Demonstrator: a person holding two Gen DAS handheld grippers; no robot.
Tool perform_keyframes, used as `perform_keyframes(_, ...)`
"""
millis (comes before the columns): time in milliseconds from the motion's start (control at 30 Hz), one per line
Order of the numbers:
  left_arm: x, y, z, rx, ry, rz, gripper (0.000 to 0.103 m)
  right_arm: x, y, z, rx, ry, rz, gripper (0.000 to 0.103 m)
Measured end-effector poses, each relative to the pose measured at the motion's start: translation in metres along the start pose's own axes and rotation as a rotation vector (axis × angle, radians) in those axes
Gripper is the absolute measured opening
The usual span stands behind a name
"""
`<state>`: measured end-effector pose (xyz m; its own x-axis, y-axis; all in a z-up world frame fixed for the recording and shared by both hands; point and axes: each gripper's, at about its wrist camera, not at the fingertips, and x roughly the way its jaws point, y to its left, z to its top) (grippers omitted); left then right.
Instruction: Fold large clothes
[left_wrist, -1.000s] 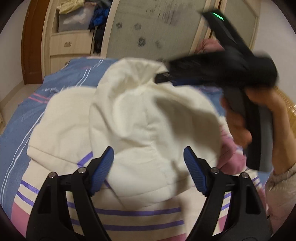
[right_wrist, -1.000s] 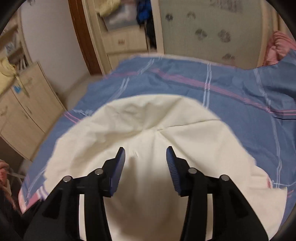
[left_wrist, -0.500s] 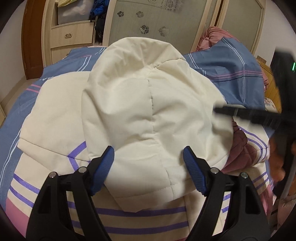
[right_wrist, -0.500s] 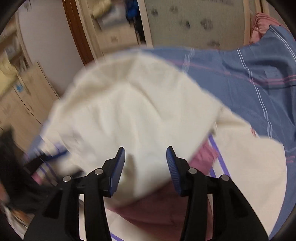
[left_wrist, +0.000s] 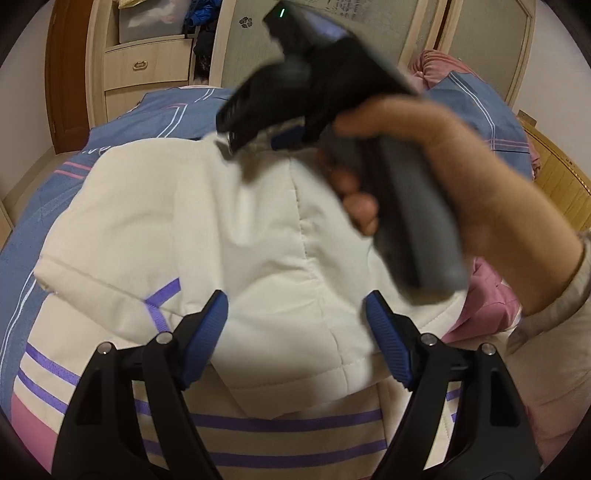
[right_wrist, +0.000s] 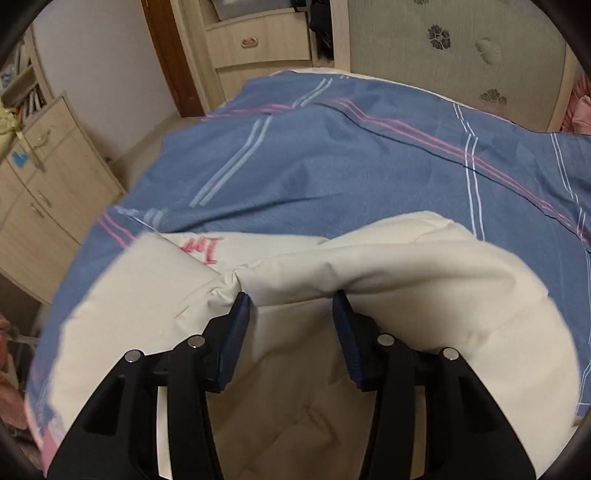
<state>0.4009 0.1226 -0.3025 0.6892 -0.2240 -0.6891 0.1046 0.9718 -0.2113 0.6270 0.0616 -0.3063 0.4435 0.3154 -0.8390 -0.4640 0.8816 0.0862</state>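
Note:
A cream padded jacket (left_wrist: 258, 229) with purple stripes and a pink lining lies on the bed; its hood is folded back over the body. My left gripper (left_wrist: 295, 321) is open just above the hood's near edge. My right gripper (right_wrist: 291, 317) is open with its pads at the hood's far rim (right_wrist: 332, 273), which bulges up between them. In the left wrist view the right gripper (left_wrist: 258, 125) reaches in from the right, held in a hand. The jacket (right_wrist: 147, 314) shows pink lettering in the right wrist view.
A blue bedspread (right_wrist: 351, 155) with pink and white stripes covers the bed. Wooden drawers (left_wrist: 144, 66) and a wardrobe door (right_wrist: 461, 48) stand beyond it. A low cabinet (right_wrist: 40, 177) is at the left. Pink bedding (left_wrist: 436, 70) lies at the far right.
The right gripper swung back over the jacket from the right side to the hood's far rim. The left gripper stayed in place above the hood's near edge.

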Motion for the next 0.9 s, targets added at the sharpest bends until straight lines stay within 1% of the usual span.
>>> perform_keyframes(33,0.001,0.000,0.000,0.001,0.007,-0.001,0.078,-0.001,0.001,-0.003,-0.015,-0.013,-0.007,0.049)
perform_keyframes(100,0.001,-0.001,-0.001,0.004,0.008,0.003,0.079,-0.013,0.002,-0.006,-0.023,-0.025,0.010,0.049)
perform_keyframes(133,-0.001,-0.002,0.000,0.007,0.001,0.003,0.079,-0.027,-0.002,-0.011,-0.004,-0.028,0.034,0.049)
perform_keyframes(167,-0.004,-0.002,0.000,0.007,-0.014,0.001,0.079,-0.045,-0.009,-0.016,0.036,-0.044,0.082,0.049)
perform_keyframes(200,-0.008,-0.002,0.001,0.005,-0.030,-0.002,0.078,-0.063,-0.014,-0.022,0.063,-0.072,0.118,0.049)
perform_keyframes(233,-0.013,-0.002,0.002,0.001,-0.055,-0.014,0.078,-0.085,-0.021,-0.031,0.080,-0.117,0.137,0.051)
perform_keyframes(267,-0.020,-0.002,0.003,-0.007,-0.085,-0.034,0.078,-0.105,-0.028,-0.041,0.088,-0.164,0.122,0.052)
perform_keyframes(300,-0.027,0.000,0.005,-0.018,-0.113,-0.054,0.079,-0.121,-0.033,-0.051,0.094,-0.198,0.096,0.055)
perform_keyframes(333,-0.030,0.000,0.006,-0.028,-0.129,-0.070,0.079,-0.139,-0.042,-0.065,0.104,-0.235,0.055,0.057)
perform_keyframes(367,-0.033,0.002,0.007,-0.043,-0.142,-0.086,0.079,-0.149,-0.050,-0.076,0.114,-0.245,0.029,0.057)
perform_keyframes(400,-0.032,0.003,0.007,-0.052,-0.134,-0.088,0.080,-0.154,-0.059,-0.087,0.128,-0.241,0.000,0.057)
perform_keyframes(433,-0.028,0.003,0.007,-0.054,-0.115,-0.081,0.080,-0.152,-0.067,-0.100,0.140,-0.207,-0.041,0.057)
perform_keyframes(467,-0.018,0.003,0.006,-0.054,-0.075,-0.053,0.080,-0.142,-0.072,-0.109,0.139,-0.149,-0.083,0.057)
perform_keyframes(500,-0.009,0.003,0.005,-0.049,-0.041,-0.027,0.080,-0.123,-0.077,-0.122,0.118,-0.053,-0.131,0.057)
perform_keyframes(533,-0.003,0.001,0.003,-0.039,-0.023,-0.014,0.080,-0.112,-0.079,-0.134,0.092,-0.018,-0.135,0.055)
perform_keyframes(567,-0.001,-0.002,0.003,-0.023,-0.029,0.001,0.080,-0.114,-0.078,-0.142,0.085,-0.036,-0.137,0.055)
perform_keyframes(600,-0.004,-0.004,0.003,-0.010,-0.044,0.011,0.080,-0.133,-0.074,-0.153,0.091,-0.087,-0.132,0.055)
perform_keyframes(633,-0.009,-0.007,0.004,0.001,-0.062,0.004,0.080,-0.149,-0.071,-0.160,0.101,-0.124,-0.116,0.057)
perform_keyframes(667,-0.016,-0.009,0.005,0.005,-0.080,-0.020,0.080,-0.176,-0.067,-0.174,0.112,-0.172,-0.077,0.058)
perform_keyframes(733,-0.036,-0.012,0.005,0.001,-0.107,-0.067,0.080,-0.209,-0.062,-0.201,0.108,-0.215,-0.030,0.071)
perform_keyframes(767,-0.044,-0.013,0.003,0.005,-0.109,-0.075,0.080,-0.221,-0.059,-0.222,0.110,-0.209,-0.025,0.072)
perform_keyframes(800,-0.054,-0.018,-0.003,0.019,-0.098,-0.085,0.081,-0.223,-0.056,-0.238,0.103,-0.165,-0.027,0.072)
perform_keyframes(833,-0.061,-0.023,-0.012,0.036,-0.070,-0.094,0.082,-0.221,-0.054,-0.255,0.095,-0.110,-0.042,0.072)
perform_keyframes(867,-0.065,-0.027,-0.022,0.045,-0.032,-0.088,0.082,-0.214,-0.053,-0.276,0.089,-0.054,-0.076,0.072)
perform_keyframes(900,-0.065,-0.029,-0.032,0.045,0.005,-0.066,0.082,-0.205,-0.051,-0.294,0.089,-0.004,-0.109,0.072)
